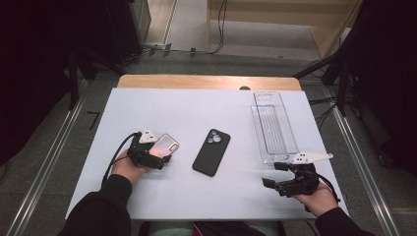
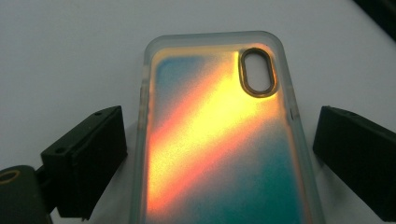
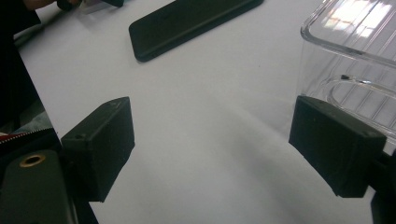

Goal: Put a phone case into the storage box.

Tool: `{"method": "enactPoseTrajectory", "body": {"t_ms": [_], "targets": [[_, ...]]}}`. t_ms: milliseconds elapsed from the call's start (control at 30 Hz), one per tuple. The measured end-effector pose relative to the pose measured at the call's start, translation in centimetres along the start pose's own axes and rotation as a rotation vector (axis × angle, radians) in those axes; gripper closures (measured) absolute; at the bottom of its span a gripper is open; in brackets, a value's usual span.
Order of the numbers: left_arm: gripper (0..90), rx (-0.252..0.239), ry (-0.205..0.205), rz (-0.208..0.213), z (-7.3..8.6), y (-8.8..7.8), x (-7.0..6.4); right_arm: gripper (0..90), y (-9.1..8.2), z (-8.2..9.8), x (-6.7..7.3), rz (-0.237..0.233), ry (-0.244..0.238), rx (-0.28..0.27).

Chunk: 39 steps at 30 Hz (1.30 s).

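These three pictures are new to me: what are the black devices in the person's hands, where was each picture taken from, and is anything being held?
A person sits at a white table with a hand-held black gripper in each hand. The high view looks down from above; the other two come from cameras riding on each gripper, looking along its two black fingers.

On the table lie an iridescent orange-and-teal phone case with clear edges, a black phone case lying back-up and a long clear plastic tray.

The left gripper has its fingers either side of the iridescent case, with gaps showing, so they do not grip it yet. The right gripper is open over bare table beside the tray, holding nothing.
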<state>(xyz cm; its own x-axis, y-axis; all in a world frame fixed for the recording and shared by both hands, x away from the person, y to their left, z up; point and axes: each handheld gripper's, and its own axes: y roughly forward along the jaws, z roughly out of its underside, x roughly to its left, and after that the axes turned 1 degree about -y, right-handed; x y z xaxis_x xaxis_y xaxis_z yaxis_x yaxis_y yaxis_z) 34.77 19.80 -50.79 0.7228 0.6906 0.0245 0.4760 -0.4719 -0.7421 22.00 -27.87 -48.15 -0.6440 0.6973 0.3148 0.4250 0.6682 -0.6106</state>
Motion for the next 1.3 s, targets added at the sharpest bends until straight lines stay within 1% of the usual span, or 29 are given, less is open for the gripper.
{"method": "enactPoseTrajectory", "body": {"t_ms": [33,67,100,300,367,567,600,667,733,800,867,967,1000,1033,1200,1233,1300], "targets": [[7.2,-0.007,-0.004,-0.004,0.0,-0.1,0.0,12.3,0.0,0.0,0.0,-0.001,0.000,0.001],[11.1,-0.021,-0.016,-0.008,0.2,-0.3,0.1,12.3,0.1,0.0,0.0,0.000,0.000,0.003],[16.9,-0.028,-0.022,-0.006,0.2,-0.3,0.1,12.3,0.1,0.0,-0.1,0.002,-0.004,0.010],[17.3,-0.016,-0.023,-0.009,0.0,-0.3,0.1,12.3,0.0,0.0,0.0,0.002,-0.004,0.000],[17.3,-0.012,-0.032,-0.007,-0.1,-0.3,0.1,12.3,0.0,0.0,0.0,0.004,-0.003,0.001],[17.4,0.003,-0.102,0.029,-0.7,-0.8,0.6,12.3,0.0,0.0,0.0,0.005,0.000,-0.002],[17.4,-0.002,-0.100,0.029,-0.8,-0.9,0.6,12.3,-0.1,0.0,0.0,0.009,0.007,-0.004],[17.4,-0.009,-0.111,0.031,-1.0,-1.3,0.6,12.3,-0.1,0.0,0.0,0.009,0.009,-0.012],[17.4,-0.011,-0.132,0.038,-1.2,-1.6,0.6,12.3,-0.2,0.0,0.0,0.012,0.007,-0.013],[17.4,-0.010,-0.144,0.044,-1.5,-1.9,0.5,12.3,-0.2,0.0,0.0,0.008,0.010,-0.017],[17.4,-0.015,-0.143,0.053,-1.7,-2.4,0.4,12.3,-0.1,0.0,0.1,0.004,0.004,-0.018],[17.4,-0.028,-0.154,0.067,-2.2,-3.0,0.1,12.3,-0.1,-0.1,0.1,0.002,0.002,-0.015],[17.4,-0.032,-0.164,0.074,-2.3,-3.2,0.1,12.3,-0.1,-0.1,0.1,0.002,0.003,-0.018],[17.4,-0.038,-0.164,0.082,-2.5,-3.4,0.0,12.3,-0.1,-0.1,0.0,0.003,0.006,-0.018],[17.4,-0.032,-0.175,0.099,-3.0,-4.2,-0.4,12.3,-0.1,-0.2,0.1,0.004,0.007,-0.021],[17.4,-0.037,-0.177,0.103,-3.1,-4.3,-0.5,12.3,-0.1,-0.2,0.1,0.005,0.007,-0.021],[17.4,-0.028,-0.173,0.104,-3.2,-4.5,-0.8,12.3,-0.1,-0.2,0.1,0.005,0.004,-0.023]]}}
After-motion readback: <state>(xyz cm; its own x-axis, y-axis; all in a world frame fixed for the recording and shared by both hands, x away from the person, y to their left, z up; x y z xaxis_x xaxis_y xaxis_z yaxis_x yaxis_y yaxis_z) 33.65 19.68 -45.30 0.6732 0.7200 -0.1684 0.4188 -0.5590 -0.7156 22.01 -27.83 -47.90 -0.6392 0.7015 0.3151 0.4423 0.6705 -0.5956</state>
